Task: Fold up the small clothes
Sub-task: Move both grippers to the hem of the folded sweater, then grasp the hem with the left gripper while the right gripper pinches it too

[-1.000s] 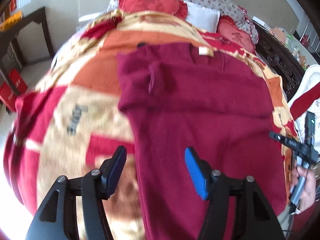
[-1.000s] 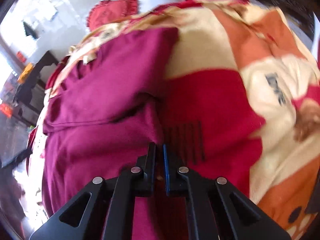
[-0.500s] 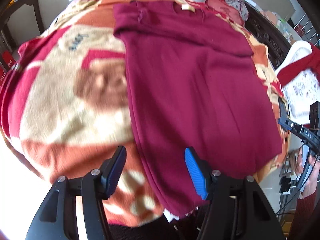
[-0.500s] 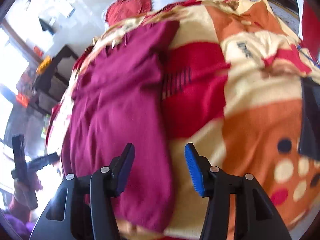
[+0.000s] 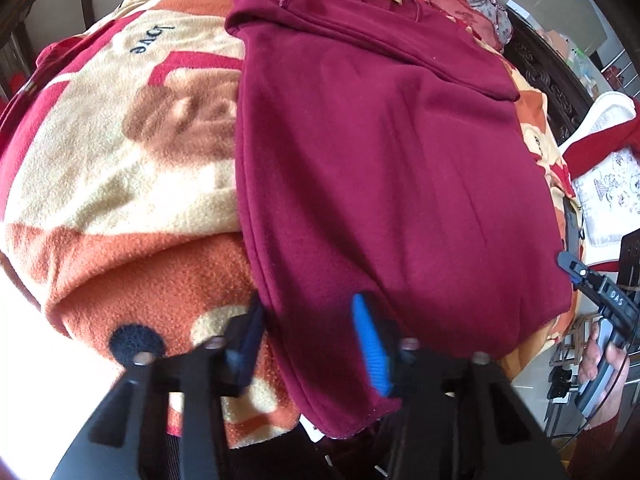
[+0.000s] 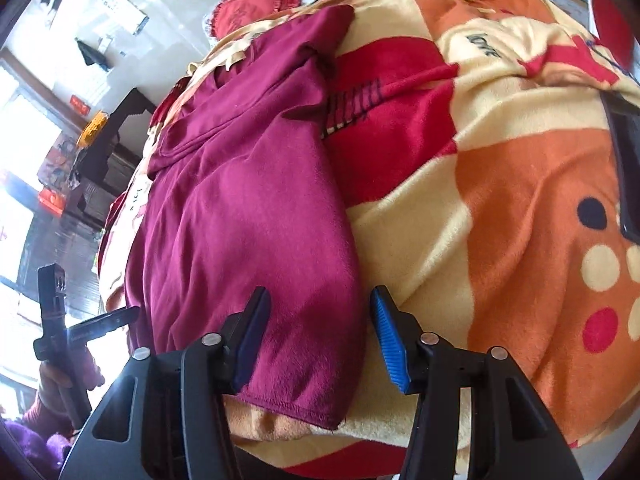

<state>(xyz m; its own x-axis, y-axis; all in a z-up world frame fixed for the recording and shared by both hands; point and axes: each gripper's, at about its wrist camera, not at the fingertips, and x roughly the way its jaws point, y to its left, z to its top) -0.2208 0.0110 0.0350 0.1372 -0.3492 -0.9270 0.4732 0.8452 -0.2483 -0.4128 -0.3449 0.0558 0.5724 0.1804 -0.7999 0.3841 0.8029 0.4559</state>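
A maroon sweater (image 5: 384, 152) lies flat on a patterned fleece blanket (image 5: 120, 160), sleeves folded in across the chest, neck label at the far end. Its hem hangs at the bed's near edge. My left gripper (image 5: 308, 332) is open, its jaws straddling the hem's left corner. My right gripper (image 6: 320, 328) is open, its jaws straddling the hem's right corner of the sweater (image 6: 248, 208). The right gripper also shows at the right edge of the left wrist view (image 5: 600, 292), the left gripper at the left edge of the right wrist view (image 6: 80, 328).
The blanket (image 6: 500, 160) covers a bed with red cushions (image 6: 256, 4) at the head. A dark phone-like slab (image 6: 624, 160) lies on the blanket at right. A dark table (image 6: 116, 132) stands beyond the bed's left side. A white and red cloth (image 5: 600, 160) lies right of the bed.
Both grippers drew back from the sweater's upper part to its hem at the near bed edge. The right gripper, shut a second ago, opened. The right sleeve now lies folded in.
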